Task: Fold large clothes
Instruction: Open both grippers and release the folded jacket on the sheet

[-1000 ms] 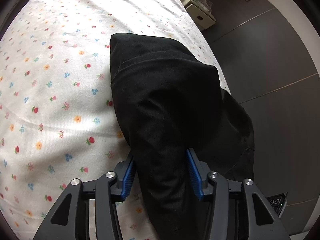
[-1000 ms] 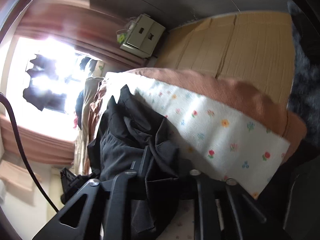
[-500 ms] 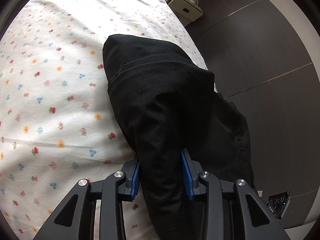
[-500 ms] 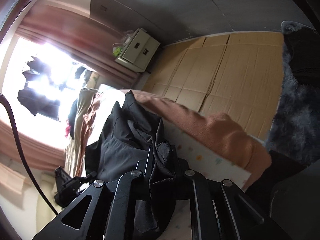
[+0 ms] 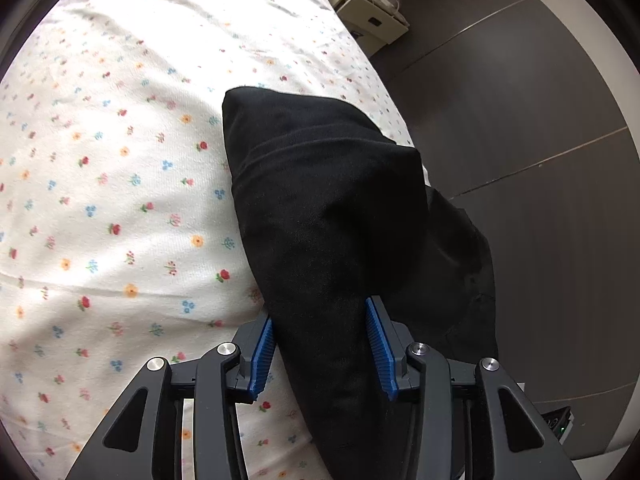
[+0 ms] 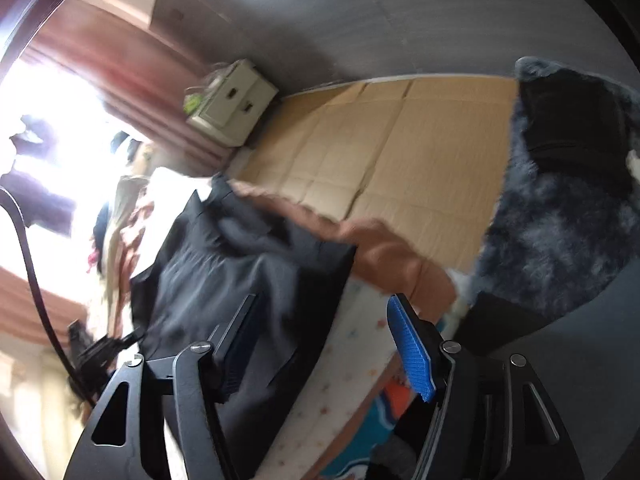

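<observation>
A black garment [image 5: 328,216] lies folded lengthwise on the floral bedsheet [image 5: 120,184], its right part hanging over the bed's edge. My left gripper [image 5: 320,344] has its blue pads on both sides of the garment's near end, apart, with the cloth bulging between them. In the right wrist view the same garment [image 6: 248,280] lies spread on the bed. My right gripper [image 6: 320,352] is open; its left finger [image 6: 236,344] lies over the cloth and its right blue pad [image 6: 412,352] is free.
A dark floor [image 5: 520,128] runs along the bed's right side, with a small white drawer unit [image 5: 368,20] at the far end. Flattened cardboard [image 6: 380,152] and a grey fluffy rug [image 6: 560,220] cover the floor. A bright window with curtains [image 6: 60,128] is far left.
My right gripper has opened and let go of the garment, which has dropped flatter onto the bed. My left gripper's pads have widened slightly around the cloth.
</observation>
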The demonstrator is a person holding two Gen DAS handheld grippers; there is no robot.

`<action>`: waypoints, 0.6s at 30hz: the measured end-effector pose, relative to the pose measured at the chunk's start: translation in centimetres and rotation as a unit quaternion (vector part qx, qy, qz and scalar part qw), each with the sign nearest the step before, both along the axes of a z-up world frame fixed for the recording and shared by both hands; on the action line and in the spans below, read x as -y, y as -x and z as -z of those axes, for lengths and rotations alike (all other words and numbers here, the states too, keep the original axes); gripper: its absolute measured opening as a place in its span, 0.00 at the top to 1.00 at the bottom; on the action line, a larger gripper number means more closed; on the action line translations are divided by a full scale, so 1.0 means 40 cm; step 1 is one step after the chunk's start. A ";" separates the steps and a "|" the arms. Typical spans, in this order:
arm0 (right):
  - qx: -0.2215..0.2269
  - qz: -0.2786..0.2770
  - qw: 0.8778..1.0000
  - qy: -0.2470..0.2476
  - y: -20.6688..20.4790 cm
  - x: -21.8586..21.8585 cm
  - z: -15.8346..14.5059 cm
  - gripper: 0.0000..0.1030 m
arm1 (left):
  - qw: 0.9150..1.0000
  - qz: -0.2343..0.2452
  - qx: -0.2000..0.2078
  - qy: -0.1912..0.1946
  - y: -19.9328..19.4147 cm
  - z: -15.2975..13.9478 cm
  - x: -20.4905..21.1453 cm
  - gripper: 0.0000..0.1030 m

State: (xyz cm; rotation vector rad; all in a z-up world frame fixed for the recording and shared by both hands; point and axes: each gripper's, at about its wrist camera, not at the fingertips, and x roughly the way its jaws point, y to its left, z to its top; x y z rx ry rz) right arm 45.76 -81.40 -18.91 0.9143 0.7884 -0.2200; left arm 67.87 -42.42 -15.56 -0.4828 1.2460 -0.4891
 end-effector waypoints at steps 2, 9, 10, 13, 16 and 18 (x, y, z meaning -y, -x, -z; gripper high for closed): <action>0.002 -0.009 1.000 -0.009 0.000 -0.005 0.008 0.65 | 1.000 0.000 0.006 -0.005 0.005 -0.015 -0.006 0.57; 0.026 -0.010 0.999 0.016 -0.039 -0.012 -0.028 0.92 | 1.000 0.015 0.019 -0.003 0.011 -0.040 -0.020 0.57; 0.028 -0.007 0.999 0.016 -0.046 -0.011 -0.033 0.92 | 1.000 0.013 0.019 -0.005 0.018 -0.038 -0.034 0.57; 0.029 0.004 0.999 0.014 -0.069 0.008 -0.031 0.93 | 1.000 0.014 0.021 -0.006 -0.009 -0.022 -0.015 0.57; 0.016 0.018 1.000 0.017 -0.085 0.024 -0.013 0.93 | 0.999 0.019 0.030 -0.011 -0.029 -0.012 0.010 0.57; 0.012 0.028 0.999 0.012 -0.082 0.031 0.007 0.93 | 0.999 0.023 0.033 -0.011 -0.042 -0.004 0.021 0.57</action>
